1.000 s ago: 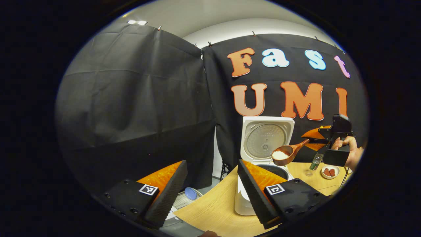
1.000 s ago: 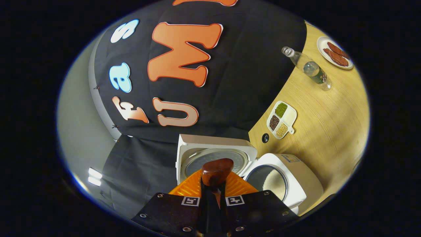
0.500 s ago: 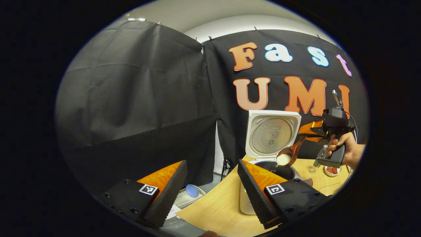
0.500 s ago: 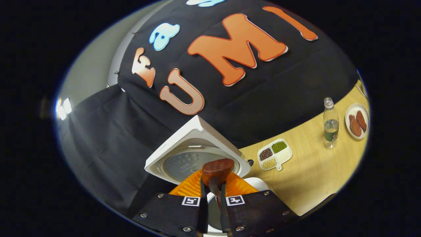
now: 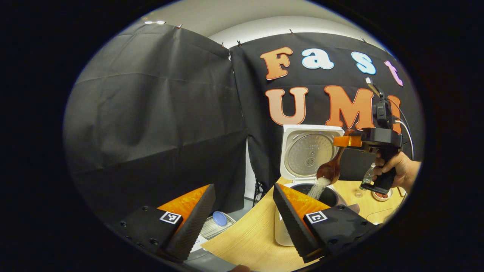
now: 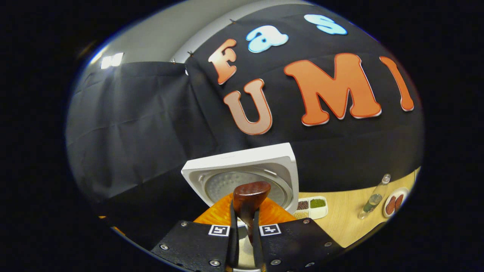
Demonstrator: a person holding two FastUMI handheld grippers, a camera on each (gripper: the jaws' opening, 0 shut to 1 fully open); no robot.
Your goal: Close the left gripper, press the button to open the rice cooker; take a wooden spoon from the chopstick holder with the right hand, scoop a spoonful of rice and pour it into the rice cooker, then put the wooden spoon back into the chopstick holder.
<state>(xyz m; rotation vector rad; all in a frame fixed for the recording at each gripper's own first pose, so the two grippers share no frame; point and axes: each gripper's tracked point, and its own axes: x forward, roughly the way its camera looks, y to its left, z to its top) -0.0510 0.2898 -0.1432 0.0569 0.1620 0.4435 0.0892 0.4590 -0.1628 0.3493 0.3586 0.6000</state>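
The white rice cooker stands on the wooden table with its lid raised upright. In the left gripper view, my right gripper, held by a hand, is shut on the handle of a wooden spoon. The spoon bowl is tipped down over the cooker's pot, and white rice streams from it into the pot. In the right gripper view the spoon sticks up between the shut fingers of that gripper, in front of the lid. My left gripper is open, low and left of the cooker.
On the wooden table sit a divided white dish of beans, a clear bottle and a small plate of red food. A rack with a blue disc lies below the table's left edge.
My right gripper rose and rolled, tipping the spoon from level to bowl-down over the pot, and the rice now pours out. The left gripper stayed open in place.
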